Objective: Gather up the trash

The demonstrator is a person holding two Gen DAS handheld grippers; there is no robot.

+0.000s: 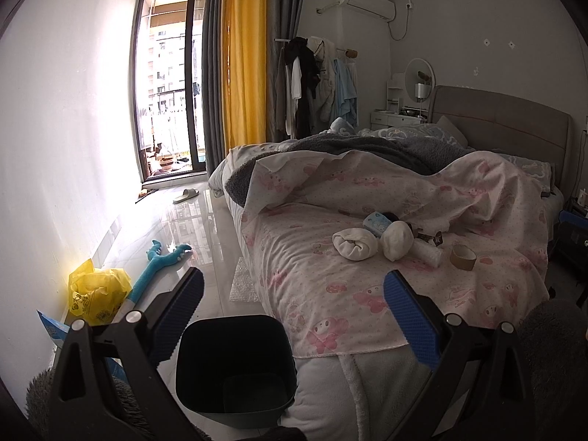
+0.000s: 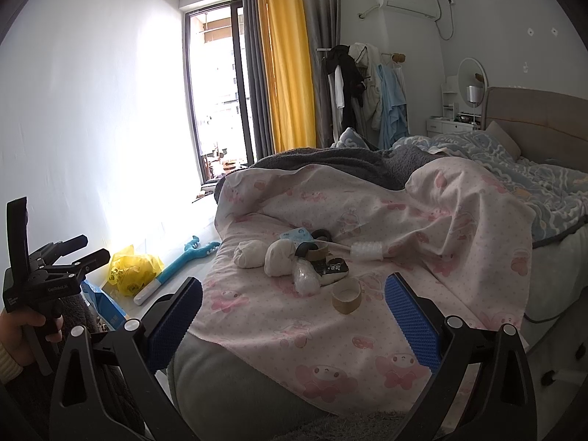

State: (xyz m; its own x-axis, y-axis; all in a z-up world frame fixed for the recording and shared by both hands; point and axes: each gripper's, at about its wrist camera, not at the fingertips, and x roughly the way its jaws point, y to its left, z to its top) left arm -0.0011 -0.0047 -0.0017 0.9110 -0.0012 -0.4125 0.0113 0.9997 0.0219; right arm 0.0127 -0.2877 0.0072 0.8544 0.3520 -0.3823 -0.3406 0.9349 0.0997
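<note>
Trash (image 2: 312,264) loose on pink bedsheet (image 2: 367,330), both grippers, left (image 1: 292,292) and right (image 2: 294,299), wide apart, empty.

My left gripper (image 1: 294,294) has black plastic arms with triangular cut-outs, round silver screws at the joints, and blue fingers (image 1: 411,319) with a ribbed, dotted texture. My right gripper (image 2: 294,296) is built the same: black frame, silver screws, blue textured fingers (image 2: 413,321). Left of it I see my left hand (image 2: 22,341), bare skin, cream ribbed cuff, around a black handle with small white lettering.
</note>
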